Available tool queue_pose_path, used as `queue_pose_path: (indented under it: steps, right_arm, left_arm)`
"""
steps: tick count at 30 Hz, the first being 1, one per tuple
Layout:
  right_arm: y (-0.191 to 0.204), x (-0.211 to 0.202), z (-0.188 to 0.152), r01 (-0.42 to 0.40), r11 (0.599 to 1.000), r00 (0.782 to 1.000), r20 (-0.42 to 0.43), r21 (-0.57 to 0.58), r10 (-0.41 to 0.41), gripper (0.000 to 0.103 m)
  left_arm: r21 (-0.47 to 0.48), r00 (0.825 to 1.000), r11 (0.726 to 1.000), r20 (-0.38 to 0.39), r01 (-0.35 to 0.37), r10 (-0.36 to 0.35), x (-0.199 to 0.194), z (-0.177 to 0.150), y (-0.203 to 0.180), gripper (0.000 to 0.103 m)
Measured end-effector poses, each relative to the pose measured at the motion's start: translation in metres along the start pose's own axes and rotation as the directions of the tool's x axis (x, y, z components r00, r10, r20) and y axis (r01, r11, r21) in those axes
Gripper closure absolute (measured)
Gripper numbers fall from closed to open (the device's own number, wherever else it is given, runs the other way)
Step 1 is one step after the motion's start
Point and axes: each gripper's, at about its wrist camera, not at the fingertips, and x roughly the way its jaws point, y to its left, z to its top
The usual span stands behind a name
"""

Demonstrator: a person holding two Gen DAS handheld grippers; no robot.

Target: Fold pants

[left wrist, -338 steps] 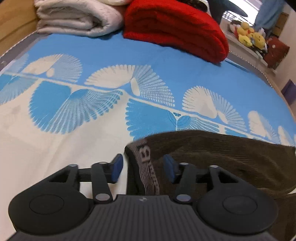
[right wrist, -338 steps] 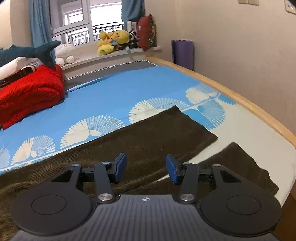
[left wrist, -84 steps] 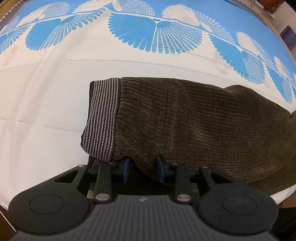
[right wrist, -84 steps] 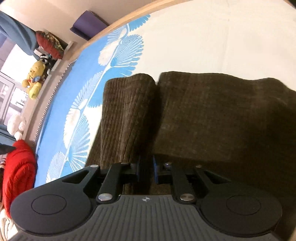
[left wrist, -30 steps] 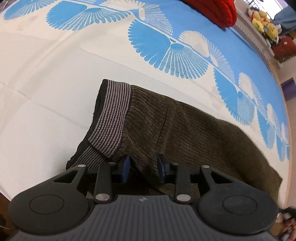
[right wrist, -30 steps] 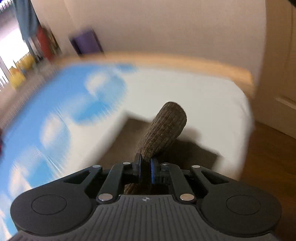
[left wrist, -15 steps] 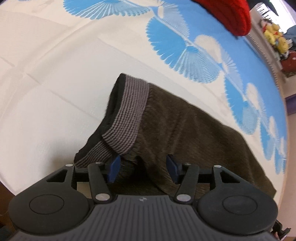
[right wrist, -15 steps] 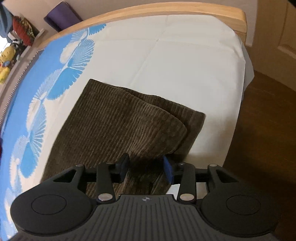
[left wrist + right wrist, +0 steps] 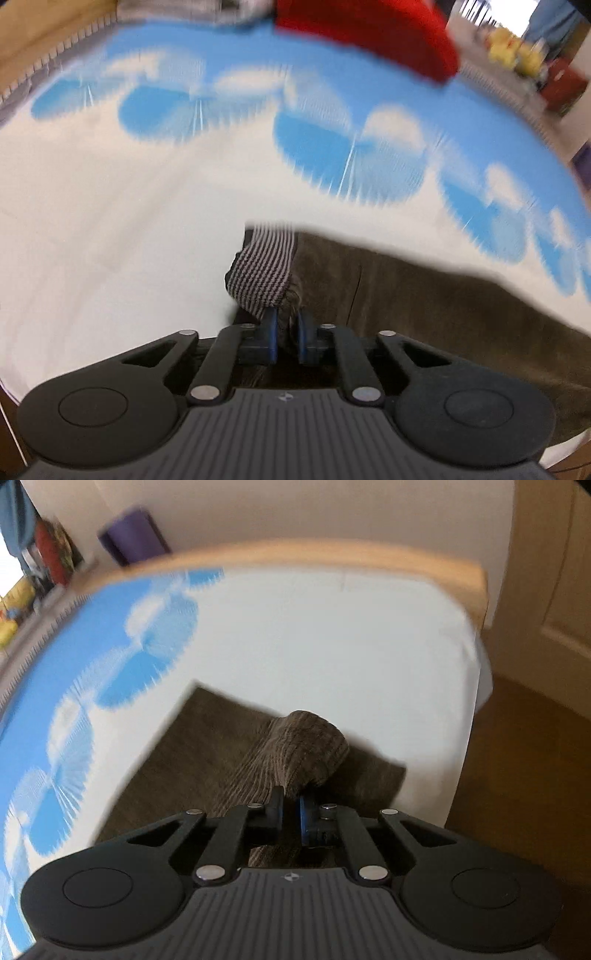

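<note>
Pants (image 9: 424, 306), brown corduroy, lie on the white near part of the bed sheet (image 9: 110, 221), close to the near edge of the bed. Left gripper (image 9: 284, 334) is clamped on the pants right by the striped waistband (image 9: 262, 273); blue pads nearly together with fabric bunched between them. Waistband end is lifted and curled up off the sheet, the rest of the garment trails off to the right. Left view is motion-blurred.

Right gripper (image 9: 291, 814) is pinched tight on a raised fold of the pants (image 9: 295, 749); the fold stands up as a rounded hump just beyond the fingertips. Flat pants layer lies under it on the sheet (image 9: 332, 646), spreading to the left and far side, with one corner showing to the right of the hump.

Blue fan pattern covers the far part of the sheet in the left view and the left side in the right view. Red blanket (image 9: 369, 33) sits at the far end of the bed. Wooden bed frame (image 9: 295, 559) runs along the far edge in the right view, purple roll (image 9: 133, 535) behind it against the wall. Yellow plush toys (image 9: 513, 48) far right, blurred. Wood floor (image 9: 517, 757) to the right of the bed.
</note>
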Motion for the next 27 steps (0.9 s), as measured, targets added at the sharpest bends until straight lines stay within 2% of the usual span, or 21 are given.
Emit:
queue_pose_path:
  steps: [2, 3, 4, 5, 6, 7, 8, 9, 10, 11, 13, 14, 16, 17, 18, 20, 21, 22, 24, 26, 27]
  right_arm:
    - [0.009, -0.02, -0.001, -0.003, 0.998, 0.996, 0.088, -0.055, 0.008, 0.096]
    - [0.013, -0.026, -0.002, 0.018, 0.996, 0.993, 0.115, -0.083, -0.009, 0.096]
    - [0.015, -0.027, -0.004, 0.074, 0.99, 0.99, 0.13, -0.119, -0.059, 0.096]
    - [0.014, -0.023, -0.004, 0.116, 0.984, 0.988, 0.114, -0.134, -0.101, 0.096]
    - [0.009, -0.015, -0.005, 0.154, 0.978, 0.987, 0.069, -0.139, -0.145, 0.096]
    - [0.001, -0.003, -0.006, 0.18, 0.975, 0.983, 0.001, -0.127, -0.182, 0.096]
    - [-0.005, 0.009, -0.008, 0.193, 0.972, 0.977, -0.065, -0.135, -0.203, 0.095]
    - [-0.011, 0.02, -0.01, 0.198, 0.97, 0.969, -0.121, -0.144, -0.216, 0.094]
    - [-0.017, 0.025, -0.01, 0.199, 0.972, 0.966, -0.144, -0.127, -0.216, 0.091]
    - [-0.023, 0.025, -0.007, 0.193, 0.975, 0.968, -0.143, -0.105, -0.207, 0.087]
    - [-0.026, 0.021, -0.003, 0.207, 0.973, 0.97, -0.112, -0.101, -0.218, 0.083]
    - [-0.026, 0.016, -0.002, 0.2, 0.975, 0.973, -0.095, -0.099, -0.209, 0.08]
    - [-0.024, 0.009, -0.002, 0.185, 0.976, 0.98, -0.056, -0.115, -0.193, 0.074]
    - [-0.022, 0.006, -0.002, 0.188, 0.973, 0.98, -0.034, -0.138, -0.194, 0.069]
    - [-0.02, 0.005, -0.003, 0.195, 0.968, 0.98, -0.016, -0.157, -0.199, 0.066]
    - [-0.019, 0.004, -0.003, 0.205, 0.963, 0.978, -0.006, -0.177, -0.209, 0.062]
    - [-0.02, 0.005, -0.005, 0.205, 0.963, 0.977, -0.017, -0.172, -0.211, 0.062]
    - [-0.024, 0.008, -0.004, 0.199, 0.968, 0.977, -0.04, -0.156, -0.208, 0.062]
    - [-0.027, 0.015, -0.005, 0.194, 0.972, 0.975, -0.085, -0.13, -0.206, 0.061]
    - [-0.033, 0.026, -0.009, 0.197, 0.972, 0.967, -0.138, -0.131, -0.215, 0.06]
    - [-0.035, 0.03, -0.01, 0.201, 0.971, 0.963, -0.153, -0.133, -0.22, 0.059]
  left_arm:
    - [0.0, 0.999, 1.0, -0.026, 0.019, -0.019, -0.008, -0.009, 0.009, 0.094]
    - [0.028, 0.997, 1.0, -0.076, 0.001, 0.001, -0.003, -0.014, 0.013, 0.094]
    - [0.053, 0.991, 0.998, -0.129, -0.028, 0.035, 0.006, -0.019, 0.015, 0.096]
    - [0.087, 0.979, 0.992, -0.178, -0.09, 0.104, 0.016, -0.024, 0.018, 0.103]
    - [0.155, 0.959, 0.972, -0.194, -0.175, 0.204, 0.024, -0.027, 0.019, 0.103]
    - [0.219, 0.938, 0.948, -0.209, -0.23, 0.276, 0.032, -0.03, 0.02, 0.103]
    - [0.227, 0.934, 0.95, -0.235, -0.215, 0.268, 0.035, -0.031, 0.024, 0.1]
    - [0.189, 0.943, 0.966, -0.25, -0.176, 0.221, 0.034, -0.03, 0.029, 0.099]
    - [0.142, 0.958, 0.979, -0.226, -0.147, 0.177, 0.027, -0.027, 0.033, 0.096]
    - [0.106, 0.977, 0.987, -0.159, -0.125, 0.141, 0.015, -0.023, 0.036, 0.092]
    - [0.103, 0.993, 0.991, -0.065, -0.088, 0.095, 0.0, -0.018, 0.031, 0.089]
    - [0.115, 0.998, 0.992, -0.041, -0.052, 0.057, -0.003, -0.016, 0.024, 0.089]
    - [0.16, 0.999, 0.987, -0.041, 0.013, -0.006, -0.003, -0.018, 0.007, 0.086]
    - [0.199, 0.999, 0.98, -0.048, 0.03, -0.021, 0.0, -0.018, -0.004, 0.08]
    - [0.25, 0.998, 0.967, -0.057, 0.039, -0.025, 0.004, -0.02, -0.015, 0.073]
    - [0.353, 0.996, 0.934, -0.093, 0.048, -0.016, 0.014, -0.032, -0.037, 0.066]
    - [0.398, 0.992, 0.917, -0.124, 0.033, 0.018, 0.021, -0.039, -0.045, 0.061]
    - [0.439, 0.981, 0.899, -0.17, -0.013, 0.097, 0.034, -0.046, -0.05, 0.06]
    - [0.494, 0.949, 0.867, -0.238, -0.064, 0.205, 0.052, -0.057, -0.051, 0.063]
    - [0.514, 0.953, 0.855, -0.219, -0.07, 0.211, 0.05, -0.056, -0.057, 0.063]
    - [0.499, 0.963, 0.865, -0.2, -0.058, 0.181, 0.044, -0.053, -0.061, 0.063]
